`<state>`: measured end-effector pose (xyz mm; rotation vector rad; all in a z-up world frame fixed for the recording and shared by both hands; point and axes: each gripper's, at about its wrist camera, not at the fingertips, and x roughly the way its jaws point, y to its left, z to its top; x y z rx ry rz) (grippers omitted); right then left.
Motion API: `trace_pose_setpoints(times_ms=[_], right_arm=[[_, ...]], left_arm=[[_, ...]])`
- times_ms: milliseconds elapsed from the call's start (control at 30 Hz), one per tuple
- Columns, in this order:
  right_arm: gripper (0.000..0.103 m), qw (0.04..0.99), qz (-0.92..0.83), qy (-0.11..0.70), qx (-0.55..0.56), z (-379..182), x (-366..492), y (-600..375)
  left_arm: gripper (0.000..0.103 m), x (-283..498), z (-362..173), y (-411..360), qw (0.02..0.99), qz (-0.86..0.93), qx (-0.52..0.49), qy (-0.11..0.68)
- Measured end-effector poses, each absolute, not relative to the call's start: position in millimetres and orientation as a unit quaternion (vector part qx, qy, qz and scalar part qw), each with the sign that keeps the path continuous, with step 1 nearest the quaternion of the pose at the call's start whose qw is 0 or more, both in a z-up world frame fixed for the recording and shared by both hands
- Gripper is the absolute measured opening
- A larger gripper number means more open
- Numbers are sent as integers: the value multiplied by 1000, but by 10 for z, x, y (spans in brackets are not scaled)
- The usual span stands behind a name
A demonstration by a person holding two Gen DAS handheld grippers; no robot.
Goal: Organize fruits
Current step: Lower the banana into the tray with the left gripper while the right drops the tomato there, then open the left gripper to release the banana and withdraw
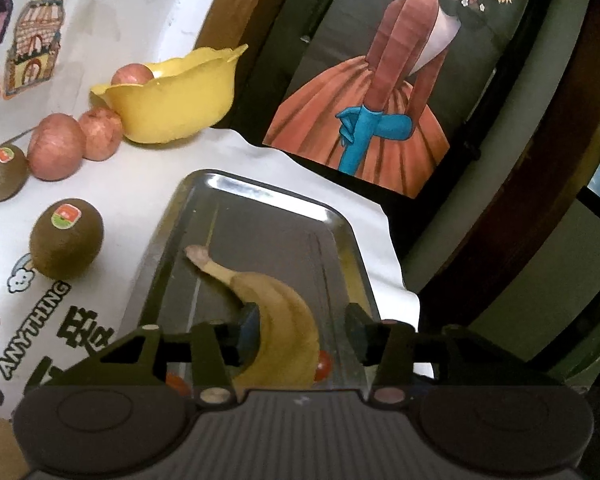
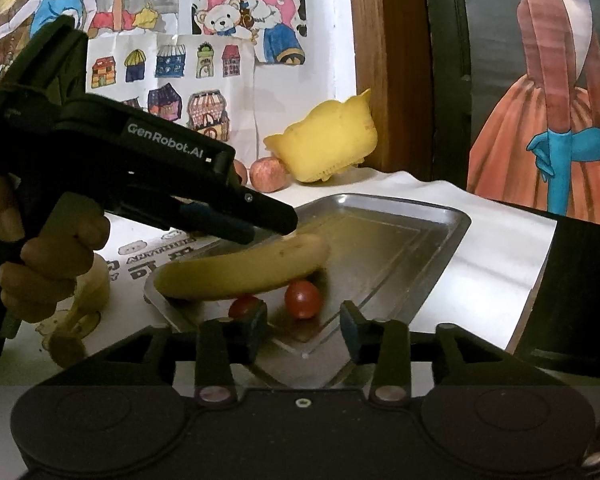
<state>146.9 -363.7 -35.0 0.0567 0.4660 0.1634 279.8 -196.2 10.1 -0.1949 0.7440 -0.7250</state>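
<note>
My table [image 1: 132, 184] is covered in a white cloth printed with cartoon clouds and the word "ANYTHING", and it stands against a white wall [image 2: 340, 40] pasted with children's drawings of little houses, a bear and cartoon figures; beside that, a dark wooden frame [image 1: 236, 4] holds a painting of a figure in an orange gown [image 1: 364, 120]. The steel tray [image 1: 260, 208] lies near the cloth's edge, and the banana [image 1: 284, 328] rests in it, stem pointing away from me, with two cherry tomatoes [image 2: 302, 299] close beside it. Behind stands a yellow scalloped bowl [image 1: 180, 104] with one apple showing above its rim; two more apples [image 1: 56, 146] and two kiwis [image 1: 66, 244], each with a small sticker I cannot read, sit on the cloth. My left gripper [image 1: 302, 324] is spread wide around the banana, one pad against it, the other clear, gripping nothing; its body reads "GenRobot.AI". My right gripper [image 2: 304, 326] hangs open and empty at the tray's near corner.
</note>
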Motion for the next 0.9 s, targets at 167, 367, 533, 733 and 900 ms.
trace_pose_setpoints(times_ms=[167, 367, 533, 733, 900], right_arm=[[70, 974, 79, 210, 26, -246, 1375, -3609], [97, 980, 77, 182, 18, -71, 1209, -3515], [102, 984, 81, 159, 14, 140, 1039, -3372], [102, 988, 88, 130, -11, 416, 760, -3090], [102, 988, 98, 111, -31, 594, 515, -2779]], left_arm=[[84, 2690, 222, -1851, 874, -338, -103, 333], [100, 2475, 452, -1625, 897, -325, -107, 281], [102, 2278, 614, -1344, 909, -314, -111, 249], [103, 2015, 776, -857, 924, -289, -115, 223], [103, 1812, 824, -398, 935, -260, -115, 213]])
